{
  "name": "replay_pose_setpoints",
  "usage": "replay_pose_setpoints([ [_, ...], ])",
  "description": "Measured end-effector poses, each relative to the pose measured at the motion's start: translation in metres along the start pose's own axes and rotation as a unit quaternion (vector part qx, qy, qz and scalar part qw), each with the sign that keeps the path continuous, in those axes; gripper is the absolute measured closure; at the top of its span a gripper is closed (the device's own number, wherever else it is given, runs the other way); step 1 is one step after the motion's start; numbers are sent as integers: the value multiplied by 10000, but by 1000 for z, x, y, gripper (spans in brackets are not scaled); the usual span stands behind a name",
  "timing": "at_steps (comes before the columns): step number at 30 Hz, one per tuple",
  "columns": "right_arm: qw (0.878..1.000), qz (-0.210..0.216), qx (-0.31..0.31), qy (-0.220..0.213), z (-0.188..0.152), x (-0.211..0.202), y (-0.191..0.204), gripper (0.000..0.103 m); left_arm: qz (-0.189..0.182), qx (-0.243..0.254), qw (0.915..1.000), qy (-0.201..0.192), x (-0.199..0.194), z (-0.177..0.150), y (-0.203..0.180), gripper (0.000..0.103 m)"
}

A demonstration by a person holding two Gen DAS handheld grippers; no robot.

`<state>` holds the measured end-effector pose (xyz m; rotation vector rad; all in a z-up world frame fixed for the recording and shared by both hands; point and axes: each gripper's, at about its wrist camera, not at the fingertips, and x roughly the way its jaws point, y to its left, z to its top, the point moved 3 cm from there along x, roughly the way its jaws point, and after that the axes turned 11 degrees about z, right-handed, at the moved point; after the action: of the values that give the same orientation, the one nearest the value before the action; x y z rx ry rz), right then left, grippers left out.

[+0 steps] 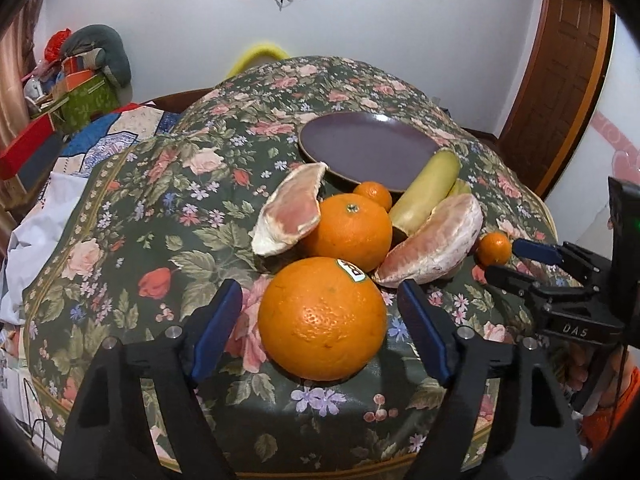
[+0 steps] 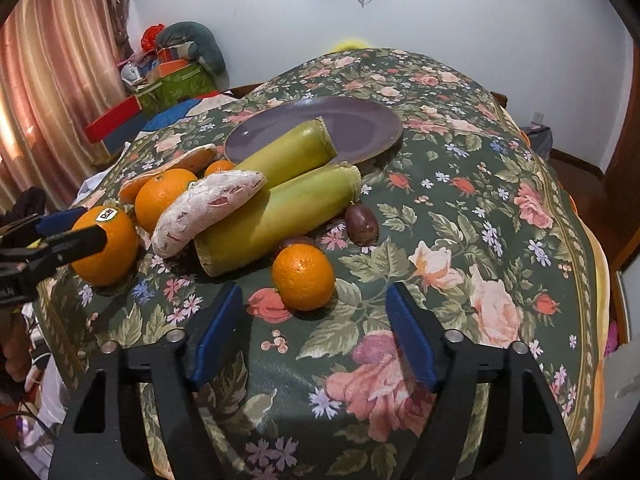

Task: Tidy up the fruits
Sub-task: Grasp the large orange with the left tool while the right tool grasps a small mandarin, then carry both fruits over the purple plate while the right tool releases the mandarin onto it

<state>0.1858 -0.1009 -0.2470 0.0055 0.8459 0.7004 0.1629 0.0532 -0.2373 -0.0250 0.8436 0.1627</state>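
Where floral cloth [image 2: 460,208] spreads: two large oranges [image 1: 322,319], two sugarcane pieces [image 2: 280,216], both grippers [image 1: 320,320] [image 2: 316,324] spread.

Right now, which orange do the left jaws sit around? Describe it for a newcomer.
On the flowered tablecloth, in front of the purple plate, lies a pile of fruit. The orange is the nearest and biggest, between the open left gripper jaws. Only it carries a sticker.

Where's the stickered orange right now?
The stickered orange sits on the tablecloth between the open left gripper fingers, nearest of the fruit pile; in the right wrist view it's at far left.
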Motion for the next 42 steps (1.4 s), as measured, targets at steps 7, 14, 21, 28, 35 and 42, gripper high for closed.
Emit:
replay_pose_setpoints([
  [7, 9999, 99, 10, 27, 3, 4, -1, 58, -84, -69, 9997, 220, 15, -4, -1, 33],
  [14, 9999, 161, 41, 2, 4, 3, -1, 74, -83, -55, 9997, 219, 14, -4, -2, 34],
  [21, 9998, 36, 16, -171, 8, -11, -3, 74, -50, -48, 9998, 201, 3, -2, -3, 35],
  [28, 9991, -40, -20, -416, 20, -32, -2, 74, -23, -96, 9999, -102, -19, 17, -2, 35],
  [35, 9970, -167, -117, -753, 40, -52, -4, 74, -49, -104, 9985, -534, -36, 49, -7, 35],
  [42, 9937, -265, -208, -1067, 65, -62, -7, 74, -142, -108, 9964, -831, -41, 79, -16, 35],
])
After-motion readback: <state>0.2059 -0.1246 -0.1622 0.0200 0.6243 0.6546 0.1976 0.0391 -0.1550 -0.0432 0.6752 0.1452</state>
